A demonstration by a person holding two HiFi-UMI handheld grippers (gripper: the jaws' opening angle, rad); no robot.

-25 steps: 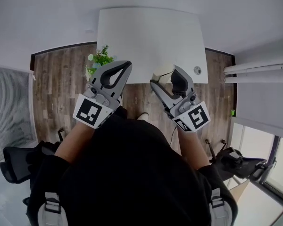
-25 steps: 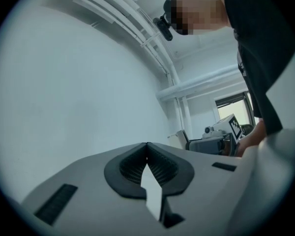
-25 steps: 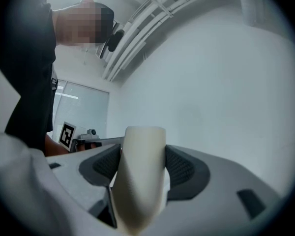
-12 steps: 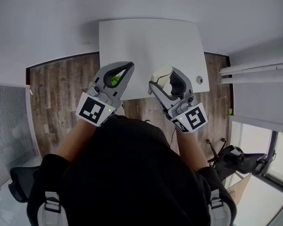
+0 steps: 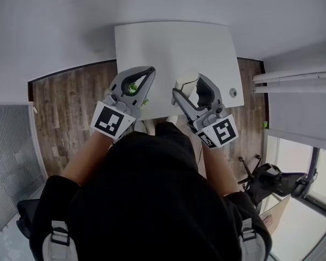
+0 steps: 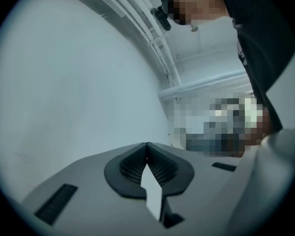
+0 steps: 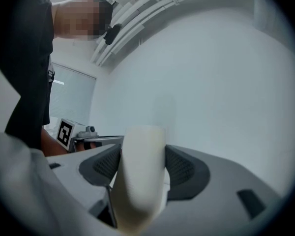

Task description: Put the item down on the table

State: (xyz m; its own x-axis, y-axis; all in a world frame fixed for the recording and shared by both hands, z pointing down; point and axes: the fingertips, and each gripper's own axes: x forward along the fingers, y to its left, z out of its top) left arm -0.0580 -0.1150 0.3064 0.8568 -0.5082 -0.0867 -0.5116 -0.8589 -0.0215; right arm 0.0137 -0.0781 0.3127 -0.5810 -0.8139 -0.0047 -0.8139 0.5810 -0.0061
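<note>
My right gripper (image 5: pixel 186 88) is shut on a cream-white cup-like item (image 5: pixel 186 82), held above the near edge of the white table (image 5: pixel 174 48). In the right gripper view the item (image 7: pixel 140 171) stands clamped between the two dark pads (image 7: pixel 187 171), tilted toward the camera. My left gripper (image 5: pixel 150 70) is shut with nothing in it, raised over the table's near left corner. In the left gripper view its jaws (image 6: pixel 147 149) meet at the tips against a pale wall.
A small green plant (image 5: pixel 133 88) shows on the wooden floor behind the left gripper. A small round grey object (image 5: pixel 233 92) lies at the table's near right corner. A dark chair base (image 5: pixel 271 181) stands at the lower right.
The view has closed in on the table. Both grippers have moved forward over its near edge, the right one still holding the item. The plant now shows through the left gripper's frame.
</note>
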